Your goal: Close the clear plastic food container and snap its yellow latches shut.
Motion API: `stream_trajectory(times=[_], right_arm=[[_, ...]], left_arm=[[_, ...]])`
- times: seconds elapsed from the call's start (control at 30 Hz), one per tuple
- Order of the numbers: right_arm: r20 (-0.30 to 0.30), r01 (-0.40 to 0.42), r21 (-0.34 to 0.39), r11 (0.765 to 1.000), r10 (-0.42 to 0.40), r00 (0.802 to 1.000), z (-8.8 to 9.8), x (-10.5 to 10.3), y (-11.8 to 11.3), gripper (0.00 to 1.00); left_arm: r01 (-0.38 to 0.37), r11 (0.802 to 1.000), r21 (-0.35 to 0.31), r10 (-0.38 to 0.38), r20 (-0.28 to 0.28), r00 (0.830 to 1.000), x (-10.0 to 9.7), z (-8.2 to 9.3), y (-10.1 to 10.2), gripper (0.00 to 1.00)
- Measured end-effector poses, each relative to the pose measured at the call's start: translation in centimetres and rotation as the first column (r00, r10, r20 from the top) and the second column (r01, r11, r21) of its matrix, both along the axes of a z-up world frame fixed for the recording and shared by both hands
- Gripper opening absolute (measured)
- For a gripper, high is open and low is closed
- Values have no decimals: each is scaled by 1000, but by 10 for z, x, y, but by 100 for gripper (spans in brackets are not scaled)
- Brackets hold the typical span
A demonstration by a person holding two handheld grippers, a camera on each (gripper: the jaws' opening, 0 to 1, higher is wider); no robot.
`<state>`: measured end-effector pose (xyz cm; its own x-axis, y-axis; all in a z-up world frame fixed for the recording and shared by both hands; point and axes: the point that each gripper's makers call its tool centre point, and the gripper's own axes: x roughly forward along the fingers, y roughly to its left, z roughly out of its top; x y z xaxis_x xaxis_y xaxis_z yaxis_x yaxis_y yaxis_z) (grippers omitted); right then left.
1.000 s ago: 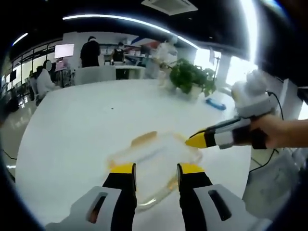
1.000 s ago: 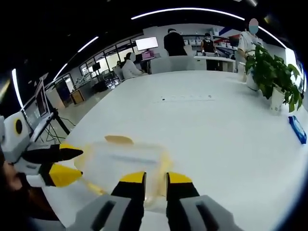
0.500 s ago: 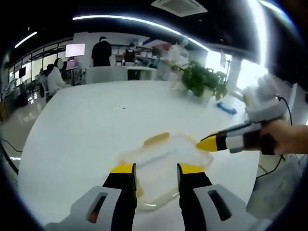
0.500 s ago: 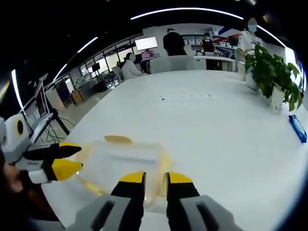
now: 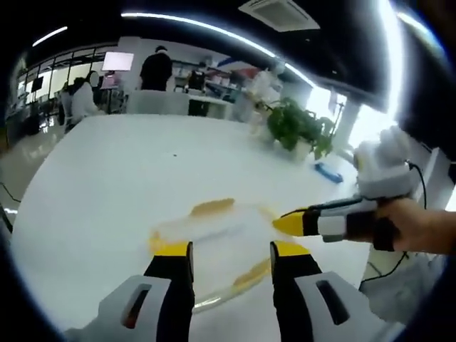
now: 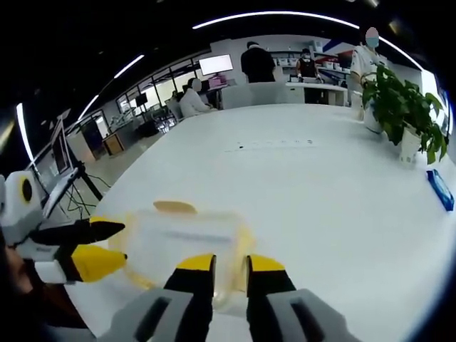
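Right gripper view: left hand-held gripper (image 6: 107, 242) gapes beside container (image 6: 187, 246).

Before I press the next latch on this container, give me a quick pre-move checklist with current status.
1. Lid seated on container: cannot tell, plastic too clear.
2. Far latch sticks outward, not snapped: not ok.
3. Left gripper open, jaws over the container's near edge: ok.
4. Right gripper jaws nearly together at the container's edge: ok.
5. Container flat on the white table: ok.
6. Near-side latches snapped: cannot tell.

Container (image 6: 189, 239) clear, latches (image 6: 174, 206) yellow; table (image 6: 320, 185) white; gripper tips yellow-black
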<state>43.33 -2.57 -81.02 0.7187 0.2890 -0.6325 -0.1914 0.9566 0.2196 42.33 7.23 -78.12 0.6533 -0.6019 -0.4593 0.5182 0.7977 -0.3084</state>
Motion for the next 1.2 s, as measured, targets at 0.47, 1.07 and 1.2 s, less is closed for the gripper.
stream_trajectory(times=[0.47,1.07,1.2], right_arm=[[2,7,6,1000,-7,1000,0,2,0,15],[-71,-23,104,994,31,997,-6,8,1,23],[-77,-29,110,994,37,996,-6,7,2,23]], left_arm=[[-82,996,37,81,16,997,6,0,27,48],[-161,987,2,160,-154,975,15,-38,40,47],[-154,988,11,154,-143,978,17,-37,41,46]])
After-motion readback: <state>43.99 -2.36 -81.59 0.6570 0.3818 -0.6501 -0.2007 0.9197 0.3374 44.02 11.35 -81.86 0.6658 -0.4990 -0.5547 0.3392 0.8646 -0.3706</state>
